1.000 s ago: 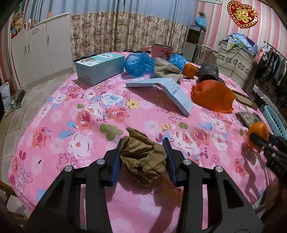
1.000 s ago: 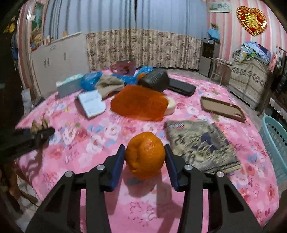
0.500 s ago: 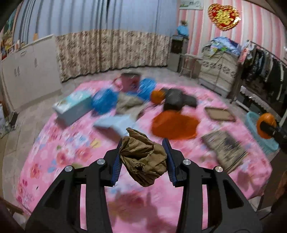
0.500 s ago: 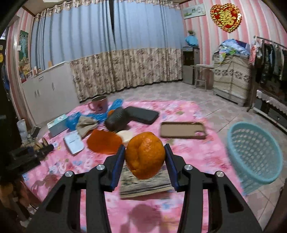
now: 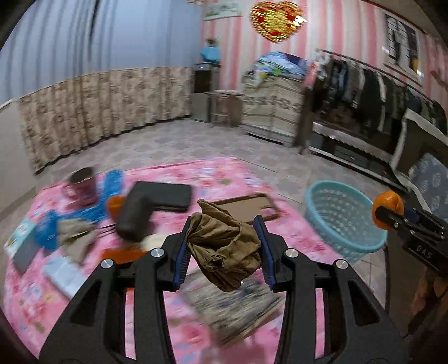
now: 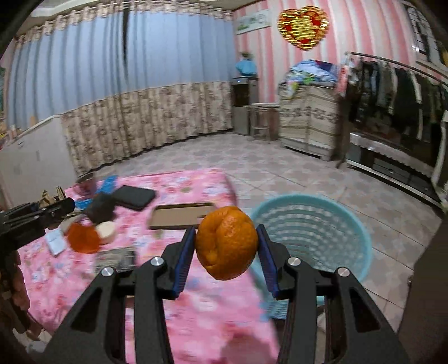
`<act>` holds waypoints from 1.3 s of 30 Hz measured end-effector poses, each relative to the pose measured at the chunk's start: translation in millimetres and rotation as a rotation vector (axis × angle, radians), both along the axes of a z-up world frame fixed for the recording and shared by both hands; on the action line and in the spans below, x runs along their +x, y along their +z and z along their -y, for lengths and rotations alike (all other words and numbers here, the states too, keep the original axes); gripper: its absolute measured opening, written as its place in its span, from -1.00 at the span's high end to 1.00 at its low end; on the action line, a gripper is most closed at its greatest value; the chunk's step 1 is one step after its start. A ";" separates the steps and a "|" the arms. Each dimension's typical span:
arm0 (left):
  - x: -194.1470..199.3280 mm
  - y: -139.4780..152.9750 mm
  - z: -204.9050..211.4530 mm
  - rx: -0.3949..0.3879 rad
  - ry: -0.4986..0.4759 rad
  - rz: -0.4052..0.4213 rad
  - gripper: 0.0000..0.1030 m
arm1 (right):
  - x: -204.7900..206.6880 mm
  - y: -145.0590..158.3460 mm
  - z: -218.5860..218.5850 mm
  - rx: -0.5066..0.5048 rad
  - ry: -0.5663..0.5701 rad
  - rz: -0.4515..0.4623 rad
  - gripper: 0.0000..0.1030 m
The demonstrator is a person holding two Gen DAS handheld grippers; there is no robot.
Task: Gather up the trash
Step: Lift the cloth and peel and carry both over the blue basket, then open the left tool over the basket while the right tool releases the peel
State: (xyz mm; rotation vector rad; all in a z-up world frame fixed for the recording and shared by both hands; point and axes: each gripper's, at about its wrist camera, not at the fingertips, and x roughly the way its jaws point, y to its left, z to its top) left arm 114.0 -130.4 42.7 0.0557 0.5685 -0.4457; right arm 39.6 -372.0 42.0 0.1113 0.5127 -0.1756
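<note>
Trash in two pieces, one per claw. Left wrist view: crumpled brown paper (image 5: 224,246) is pinched between the blue pads of the left gripper (image 5: 222,250), jaws partly closed and pressing it from both sides, the wad held clear above the table (image 5: 196,173). At the right edge the right gripper (image 5: 392,215) shows side-on with an orange peel ball (image 5: 387,200) at its tip. A white marking on that gripper's body is too blurred to read for certain. A light blue mesh basket (image 5: 344,221) stands on the tiled floor (image 5: 196,142) just beside the table, between the two grippers as seen here.

On the pink floral cloth — a dark red mug (image 5: 82,184), blue plastic bags (image 5: 112,182), a black case (image 5: 168,194), a brown tray (image 5: 243,205), a printed sheet, blurred (image 5: 238,310). Nothing printed can be read.

Right wrist view: the right gripper (image 6: 226,252) clamps the orange peel ball (image 6: 226,242) between its pads, jaws part-way closed, held in the air over the table edge with the basket (image 6: 316,226) just behind and to the right. The left gripper (image 6: 44,212) enters at the left edge, a scrap of brown paper (image 6: 49,196) showing at its tip.

Room — pink striped wall, a red-and-gold heart ornament (image 6: 302,26), blue curtains (image 6: 112,56) over a floral band, a rail of dark clothes (image 6: 392,84) to the right.
</note>
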 end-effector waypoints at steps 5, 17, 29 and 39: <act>11.8 -11.4 72.1 0.006 -0.115 -0.029 0.20 | 5.0 -13.4 49.2 0.004 -0.097 -0.039 0.14; 43.1 -40.4 203.6 0.034 -0.268 -0.074 0.20 | 26.9 -43.4 130.9 0.062 -0.217 -0.066 0.14; 75.2 -51.0 254.6 0.056 -0.291 -0.113 -0.24 | 38.1 -61.9 156.0 0.091 -0.235 -0.087 0.14; 81.8 -30.3 205.3 0.043 -0.150 -0.056 -0.79 | 51.5 -65.3 141.8 0.072 -0.203 -0.100 0.14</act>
